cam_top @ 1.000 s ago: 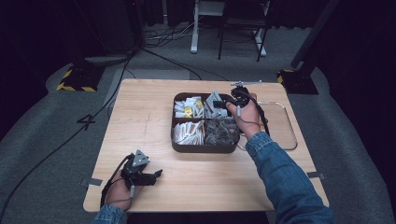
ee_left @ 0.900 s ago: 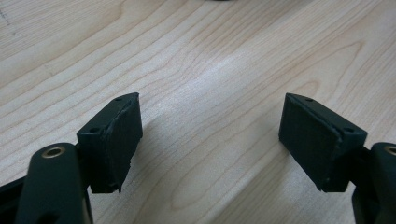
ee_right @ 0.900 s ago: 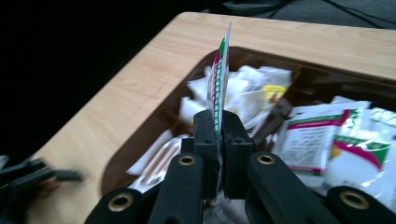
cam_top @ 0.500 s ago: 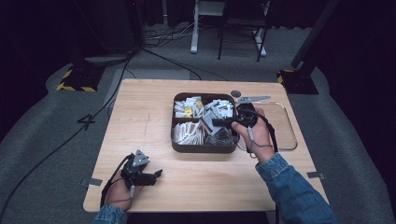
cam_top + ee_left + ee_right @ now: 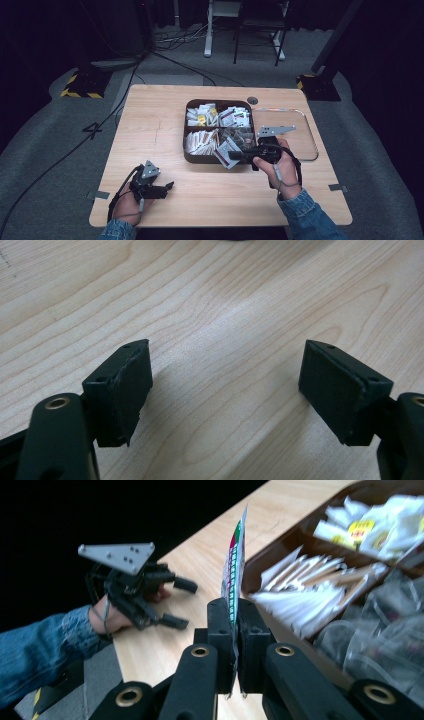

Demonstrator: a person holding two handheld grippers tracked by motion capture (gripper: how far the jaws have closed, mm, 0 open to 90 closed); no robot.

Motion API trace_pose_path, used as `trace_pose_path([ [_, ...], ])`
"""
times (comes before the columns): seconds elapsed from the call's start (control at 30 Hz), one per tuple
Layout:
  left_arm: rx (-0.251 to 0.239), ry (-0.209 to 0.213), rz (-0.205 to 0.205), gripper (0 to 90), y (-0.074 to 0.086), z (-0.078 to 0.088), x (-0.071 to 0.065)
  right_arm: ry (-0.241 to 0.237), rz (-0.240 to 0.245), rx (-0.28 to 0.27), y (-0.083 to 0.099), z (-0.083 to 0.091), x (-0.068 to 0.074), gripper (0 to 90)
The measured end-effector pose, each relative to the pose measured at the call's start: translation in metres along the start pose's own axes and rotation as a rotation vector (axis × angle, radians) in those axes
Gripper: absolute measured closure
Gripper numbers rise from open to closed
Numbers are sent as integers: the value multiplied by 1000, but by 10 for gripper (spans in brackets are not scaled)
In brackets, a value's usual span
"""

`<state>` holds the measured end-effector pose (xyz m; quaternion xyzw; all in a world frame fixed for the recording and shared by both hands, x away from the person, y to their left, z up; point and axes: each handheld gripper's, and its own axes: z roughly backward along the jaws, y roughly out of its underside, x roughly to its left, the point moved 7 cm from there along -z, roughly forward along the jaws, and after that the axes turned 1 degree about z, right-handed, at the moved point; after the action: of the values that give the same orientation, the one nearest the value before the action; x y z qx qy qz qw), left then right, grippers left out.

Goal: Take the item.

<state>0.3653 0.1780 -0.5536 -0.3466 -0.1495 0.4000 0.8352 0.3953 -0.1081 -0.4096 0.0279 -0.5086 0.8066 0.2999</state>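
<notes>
Two grippers were at work over the wooden table (image 5: 150, 125). At the near left corner, the left gripper (image 5: 167, 187) rested low on the bare wood, its jaws spread wide apart with nothing between them. In the middle of the table sat a dark divided tray (image 5: 186, 131), its compartments holding white sachets, paper-wrapped sticks and clear plastic packets. At the tray's near edge, the right gripper (image 5: 239, 156) had its jaws closed flat on a packet (image 5: 227, 152) printed in white, red and green, holding it by one end so that it stood edge-on beyond the jaw tips. To the right of the tray, touching or just beside it, lay a clear shallow tray (image 5: 306, 131).
</notes>
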Motion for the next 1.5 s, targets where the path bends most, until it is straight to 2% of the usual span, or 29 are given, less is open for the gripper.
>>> trace_pose_path([
  [0.17, 0, 0, 0, 222, 0, 0, 0, 1, 12, 32, 11, 1, 9, 871],
  [0.37, 0, 0, 0, 222, 0, 0, 0, 8, 44, 97, 26, -8, 19, 870],
  [0.5, -1, 2, -4, 222, 0, 0, 0, 3, 44, 124, 33, -15, 17, 870],
  [0.57, 0, 3, -4, 222, 0, 0, 0, 23, 43, 153, 42, -22, 13, 870],
  [1.07, 0, 3, -4, 222, 0, 0, 0, -14, 34, 297, 84, -56, 19, 870],
  [1.33, 0, 3, -5, 222, 0, 0, 0, -39, 36, 345, 95, -66, 25, 869],
  [1.5, 2, 4, -4, 222, 0, 0, 0, -61, 28, 342, 98, -69, 27, 868],
])
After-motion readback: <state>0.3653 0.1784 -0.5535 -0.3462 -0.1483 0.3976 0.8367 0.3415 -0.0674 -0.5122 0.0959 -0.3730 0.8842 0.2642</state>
